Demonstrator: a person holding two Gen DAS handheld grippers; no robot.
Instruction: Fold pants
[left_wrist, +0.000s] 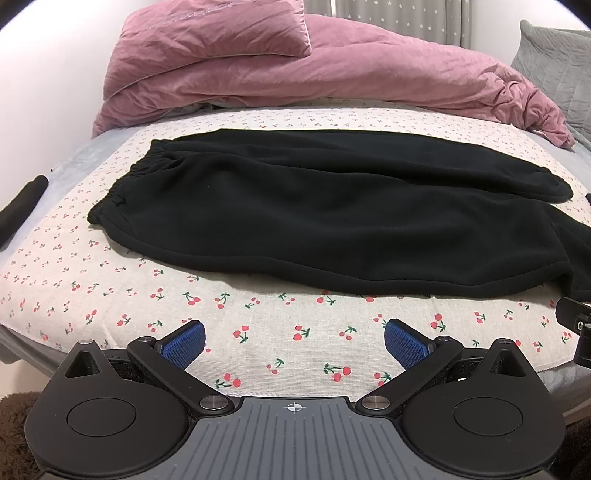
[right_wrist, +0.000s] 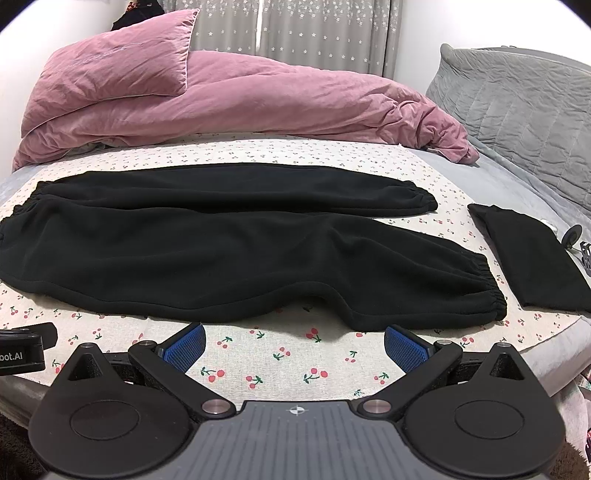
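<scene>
The black pants (left_wrist: 314, 206) lie spread flat across a cherry-print cloth (left_wrist: 258, 332) on the bed, waistband to the left and both legs running to the right, the far leg straight and the near leg angled slightly toward the front edge. The right wrist view shows both elastic cuffs in full, the near one (right_wrist: 487, 291) puckered and lying just beyond that gripper's right finger, and a second folded black garment (right_wrist: 532, 266) lying apart from the pants on the right side of the cloth; the left wrist view cuts off the near cuff at its right edge but shows the gathered waistband (left_wrist: 122, 184) clearly, plus a dark rolled piece (left_wrist: 22, 210) at the far left of the bed. Behind the pants in both views sit a bunched pink duvet (left_wrist: 332, 74) with a pink pillow (left_wrist: 214, 33) on top, a grey quilted pillow (right_wrist: 517, 107) to the right, and a star-patterned curtain (right_wrist: 295, 26). The left gripper (left_wrist: 294, 341) hovers over bare cloth in front of the pants' near hem, its blue-padded fingers spread wide and holding nothing. The right gripper (right_wrist: 294, 345) is likewise wide apart and empty, poised near the front edge of the near leg without touching it. A corner of each gripper shows at the edge of the other's view.
</scene>
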